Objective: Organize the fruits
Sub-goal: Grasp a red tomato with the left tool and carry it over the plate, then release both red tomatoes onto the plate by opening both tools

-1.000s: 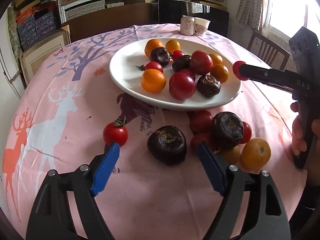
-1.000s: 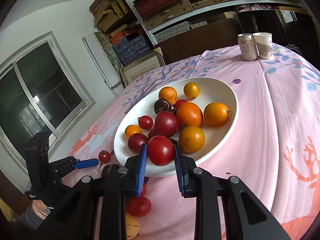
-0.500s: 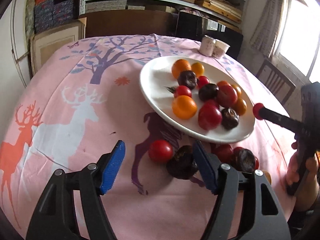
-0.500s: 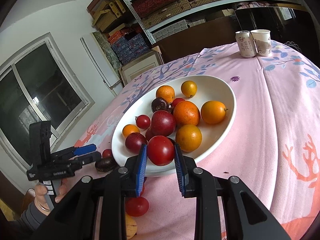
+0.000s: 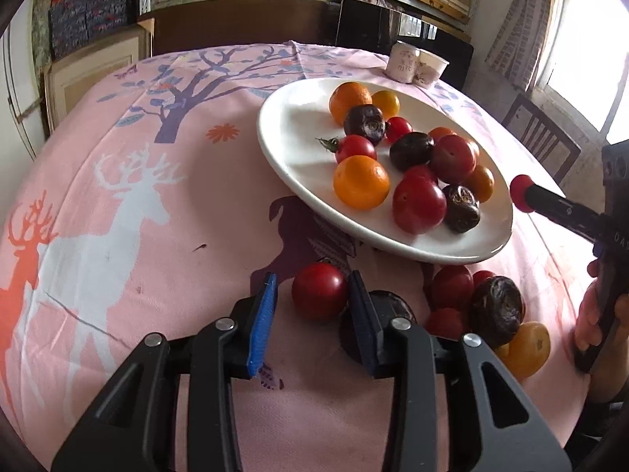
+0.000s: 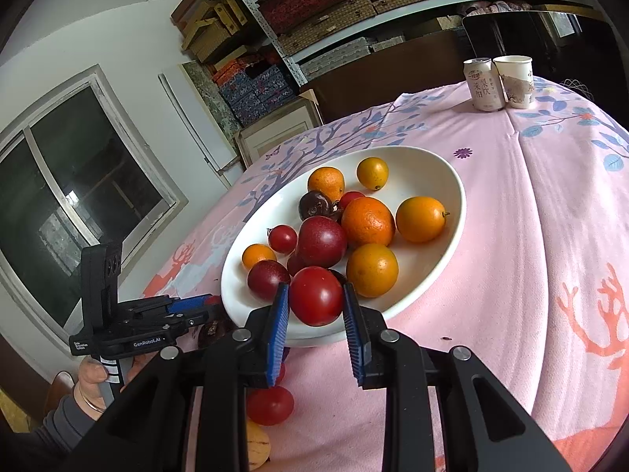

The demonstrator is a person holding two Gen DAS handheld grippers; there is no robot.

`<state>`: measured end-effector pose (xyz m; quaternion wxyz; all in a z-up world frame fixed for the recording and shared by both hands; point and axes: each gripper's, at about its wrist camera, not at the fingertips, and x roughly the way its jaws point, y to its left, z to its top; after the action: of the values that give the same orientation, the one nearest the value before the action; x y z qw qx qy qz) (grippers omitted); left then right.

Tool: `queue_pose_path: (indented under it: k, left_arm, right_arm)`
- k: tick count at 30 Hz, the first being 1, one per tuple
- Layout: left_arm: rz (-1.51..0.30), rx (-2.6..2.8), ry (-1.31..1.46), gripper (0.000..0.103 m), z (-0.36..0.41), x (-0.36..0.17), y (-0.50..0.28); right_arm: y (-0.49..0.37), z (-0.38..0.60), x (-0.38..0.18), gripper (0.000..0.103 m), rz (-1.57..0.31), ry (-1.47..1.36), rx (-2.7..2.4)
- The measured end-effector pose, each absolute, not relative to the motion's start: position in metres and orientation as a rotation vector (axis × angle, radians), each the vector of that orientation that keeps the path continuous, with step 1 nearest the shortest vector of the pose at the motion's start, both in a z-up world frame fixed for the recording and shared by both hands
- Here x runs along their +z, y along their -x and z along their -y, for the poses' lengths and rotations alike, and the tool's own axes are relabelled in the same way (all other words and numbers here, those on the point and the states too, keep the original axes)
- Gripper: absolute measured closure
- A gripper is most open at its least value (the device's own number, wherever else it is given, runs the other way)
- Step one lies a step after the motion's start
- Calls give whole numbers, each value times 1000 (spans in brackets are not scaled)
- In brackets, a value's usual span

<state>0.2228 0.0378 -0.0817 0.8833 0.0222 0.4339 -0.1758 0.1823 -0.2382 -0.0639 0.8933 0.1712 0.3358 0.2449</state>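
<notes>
Pickup is under way: a loose tomato is being closed on by the left gripper, while a red fruit is kept clamped in the right gripper above the plate, so a lift is judged next.

Open pink counter from my nine to eleven o'clock, easy passage. White plate blocks twelve to two. At three, loose fruit pile crowds in; a dark fruit sits tight beside my jaws.

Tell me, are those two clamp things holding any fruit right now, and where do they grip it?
The right gripper pinches a red tomato by its sides. The left gripper is closing around another tomato on the tablecloth, not yet clamped.
</notes>
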Motion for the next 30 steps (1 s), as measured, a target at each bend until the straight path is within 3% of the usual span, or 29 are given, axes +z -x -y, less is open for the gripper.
queue_pose_path:
  k: [6, 8, 12, 21, 30]
  left_arm:
    - [-910, -379, -19, 66, -41, -84, -225]
    - [-918, -392, 11, 74, -43, -84, -225]
    - [-903, -386, 34, 75, -47, -81, -223]
    - [-600, -415, 38, 75, -48, -32, -181]
    - [-638, -396, -38, 75, 6, -3, -242]
  right_arm:
    - [-181, 239, -63, 75, -690, -354, 509]
    - [-180, 238, -61, 75, -684, -354, 508]
    - [-177, 240, -59, 75, -670, -355, 509]
    - [-167, 246, -47, 75, -598, -387, 537]
    - [-217, 222, -3, 75, -622, -321, 512]
